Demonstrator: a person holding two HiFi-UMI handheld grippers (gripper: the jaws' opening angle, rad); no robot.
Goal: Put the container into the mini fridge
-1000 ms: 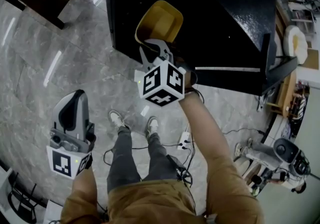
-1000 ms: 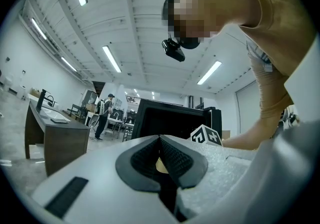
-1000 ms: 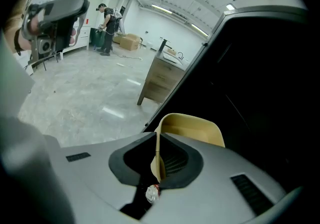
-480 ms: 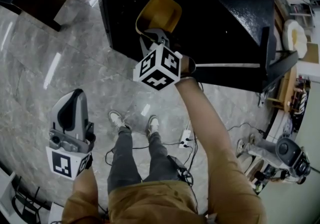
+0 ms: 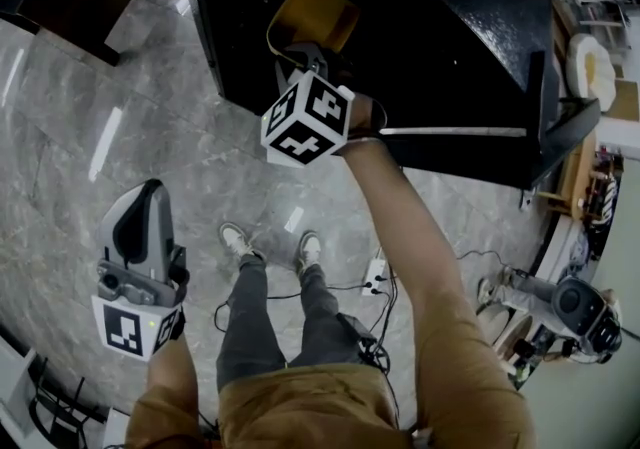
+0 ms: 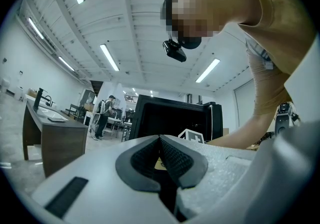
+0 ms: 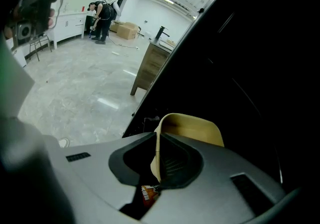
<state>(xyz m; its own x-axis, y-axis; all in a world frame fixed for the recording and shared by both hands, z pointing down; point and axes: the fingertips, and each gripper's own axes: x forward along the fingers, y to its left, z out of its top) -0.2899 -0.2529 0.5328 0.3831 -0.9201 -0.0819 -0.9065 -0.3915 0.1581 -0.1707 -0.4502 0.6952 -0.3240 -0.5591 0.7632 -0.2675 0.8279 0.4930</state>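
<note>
Between the jaws of the right gripper (image 7: 156, 144) sits one thin wall of the yellow container (image 7: 195, 127). The jaws are closed down to the thickness of that wall, one pad inside the container and one outside. Nothing else touches it, so the whole thing hangs off this single pinch.

Handling, as we judge it: light, thin-walled plastic with an open top. It looks stiff enough to keep its shape, but the wall would likely flex under a hard squeeze. The smooth surface could let it swivel in the pads. We rate the best hold as on the rim close to a corner, pads set deep, with moderate pressure.

In the head view the container rides at 12 o'clock from the marker cube (image 5: 308, 117), over the front edge of the black mini fridge (image 5: 450, 37). The inside is very dark, so we cannot say whether the container has crossed the opening or only reached it.

Down at 8 o'clock, over the marble floor (image 5: 80, 137), the left gripper (image 6: 160, 142) hangs well apart from the fridge, its pads pressed together on nothing.
</note>
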